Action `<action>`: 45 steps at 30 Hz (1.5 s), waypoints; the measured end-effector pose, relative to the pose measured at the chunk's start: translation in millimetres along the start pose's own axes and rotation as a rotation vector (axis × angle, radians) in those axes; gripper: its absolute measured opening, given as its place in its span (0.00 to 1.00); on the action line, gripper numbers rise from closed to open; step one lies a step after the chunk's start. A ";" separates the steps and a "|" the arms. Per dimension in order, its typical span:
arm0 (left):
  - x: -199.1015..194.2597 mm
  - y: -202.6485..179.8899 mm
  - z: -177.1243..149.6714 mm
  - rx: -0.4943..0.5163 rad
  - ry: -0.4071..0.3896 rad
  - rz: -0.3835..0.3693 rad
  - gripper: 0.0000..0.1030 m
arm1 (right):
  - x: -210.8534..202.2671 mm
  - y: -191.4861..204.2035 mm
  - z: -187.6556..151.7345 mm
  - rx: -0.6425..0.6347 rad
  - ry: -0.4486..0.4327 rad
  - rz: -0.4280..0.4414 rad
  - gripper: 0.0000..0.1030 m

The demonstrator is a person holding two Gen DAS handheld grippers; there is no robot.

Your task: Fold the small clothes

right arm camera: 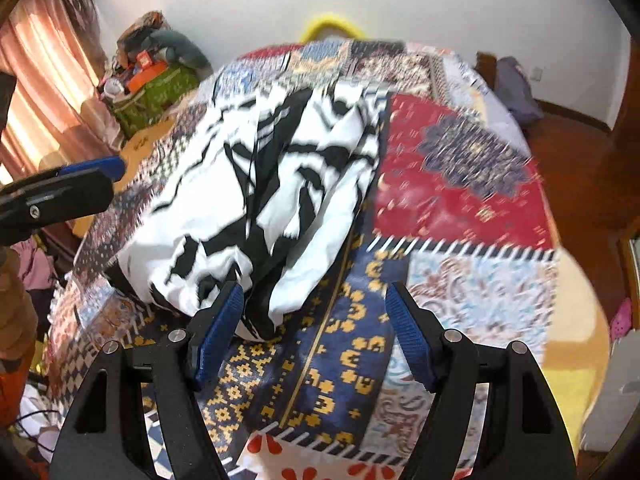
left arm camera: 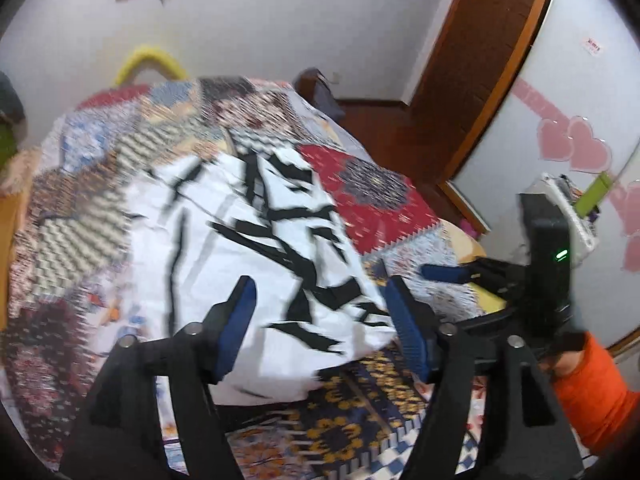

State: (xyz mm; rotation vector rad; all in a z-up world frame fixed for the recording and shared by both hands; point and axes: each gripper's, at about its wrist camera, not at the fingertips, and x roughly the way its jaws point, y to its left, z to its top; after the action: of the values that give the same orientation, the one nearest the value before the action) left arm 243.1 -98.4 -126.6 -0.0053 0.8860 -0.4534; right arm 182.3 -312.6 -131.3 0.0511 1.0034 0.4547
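The black-and-white garment (right arm camera: 260,196) is lying crumpled on the patchwork bedspread (right arm camera: 460,200); both the left tool (left arm camera: 320,320) and right tool (right arm camera: 314,328) are hovering released, a yellow headboard loop (right arm camera: 332,24) sitting far behind

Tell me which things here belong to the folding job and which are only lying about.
For the job:
- crumpled white garment with black markings
- left hand-held gripper, open
- right hand-held gripper, open
- colourful patchwork bedspread, the work surface

Lying about:
- yellow curved foam bar
- pink heart stickers
- green bag with clutter
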 end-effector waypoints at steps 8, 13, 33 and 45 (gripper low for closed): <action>20.6 51.8 -14.3 -0.009 0.047 0.221 0.73 | -0.7 22.5 19.8 -0.028 -0.054 0.027 0.68; 52.6 82.4 -42.6 -0.055 0.162 0.255 0.73 | 30.9 41.3 11.7 -0.075 0.016 0.021 0.68; 19.1 110.0 -61.0 -0.038 0.114 0.322 0.84 | 22.5 30.2 26.1 -0.069 -0.011 0.022 0.68; 39.8 147.4 2.5 -0.091 0.043 0.403 0.91 | 64.9 33.9 86.6 -0.042 -0.048 0.093 0.64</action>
State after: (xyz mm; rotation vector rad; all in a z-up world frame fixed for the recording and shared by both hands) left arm 322.6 19.3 -182.5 0.0987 0.9227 -0.0375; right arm 271.1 -242.3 -127.8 0.0708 0.9463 0.5575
